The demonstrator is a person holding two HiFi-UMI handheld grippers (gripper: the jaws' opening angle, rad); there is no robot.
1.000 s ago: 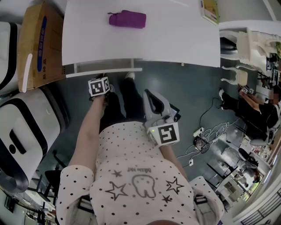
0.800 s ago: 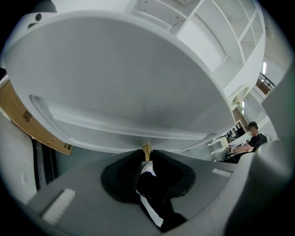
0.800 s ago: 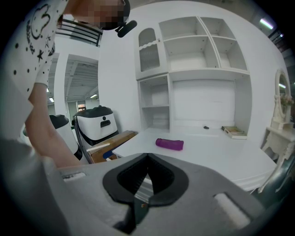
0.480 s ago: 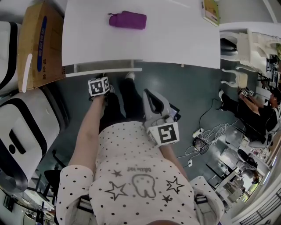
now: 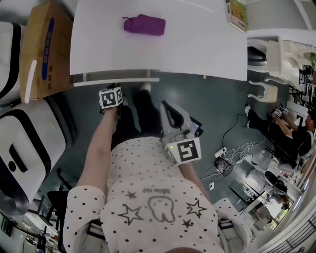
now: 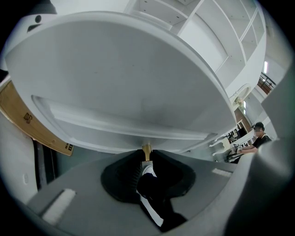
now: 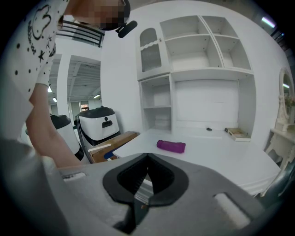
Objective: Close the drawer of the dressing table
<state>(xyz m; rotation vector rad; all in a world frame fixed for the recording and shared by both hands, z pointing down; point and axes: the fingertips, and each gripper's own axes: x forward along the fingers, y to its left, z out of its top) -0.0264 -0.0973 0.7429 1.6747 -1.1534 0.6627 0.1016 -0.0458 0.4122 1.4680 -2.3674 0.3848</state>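
Observation:
The white dressing table [image 5: 197, 44] fills the top of the head view. Its drawer front [image 5: 118, 79] shows as a thin white strip just proud of the table edge. My left gripper [image 5: 113, 89] is right below that strip, marker cube up. In the left gripper view the jaws [image 6: 146, 153] are closed together on the drawer's small gold knob [image 6: 146, 150], under the white drawer front [image 6: 129, 124]. My right gripper [image 5: 166, 105] hangs shut and empty in front of my body, apart from the table; its jaws [image 7: 146, 159] point over the tabletop [image 7: 221, 156].
A purple pouch [image 5: 144, 24] and a book [image 5: 237, 12] lie on the tabletop. A cardboard box [image 5: 42, 49] and black-and-white machines [image 5: 29, 148] stand at the left. My legs and shoe [image 6: 148, 173] are under the table. Cables [image 5: 232, 153] and a seated person [image 5: 284, 126] are at the right.

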